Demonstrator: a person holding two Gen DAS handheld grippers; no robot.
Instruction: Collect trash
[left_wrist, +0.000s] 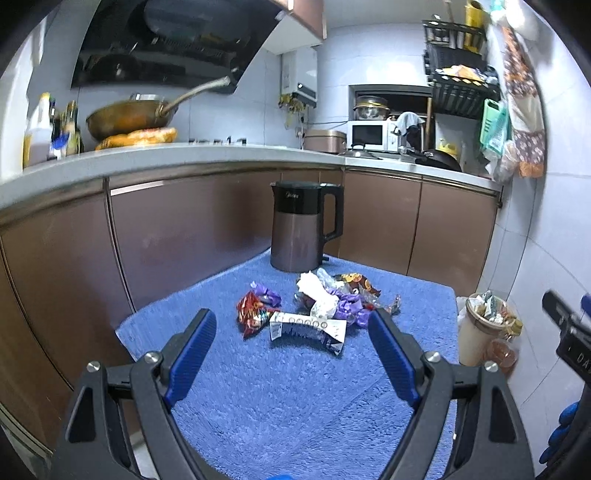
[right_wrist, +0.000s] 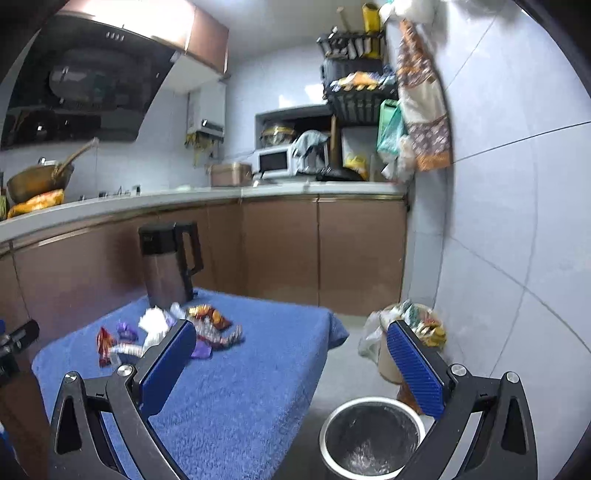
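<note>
Both the left gripper (left_wrist: 291, 325) and the right gripper (right_wrist: 291, 341) hang spread and empty over the blue towel (left_wrist: 295, 398), where crumpled snack wrappers (left_wrist: 328, 299) lie in front of the electric kettle (left_wrist: 301, 225); they look light, crinkly and slippery, best pinched at a raised fold.

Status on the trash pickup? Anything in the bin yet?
Nothing looks done: the steel bin on the floor looks empty. Nothing in hand either: the left gripper and right gripper are both open and hold nothing. Everything is left: the wrapper pile, the red snack wrapper and the white-and-blue carton all lie on the blue towel. A second, fuller bin stands by the wall.
</note>
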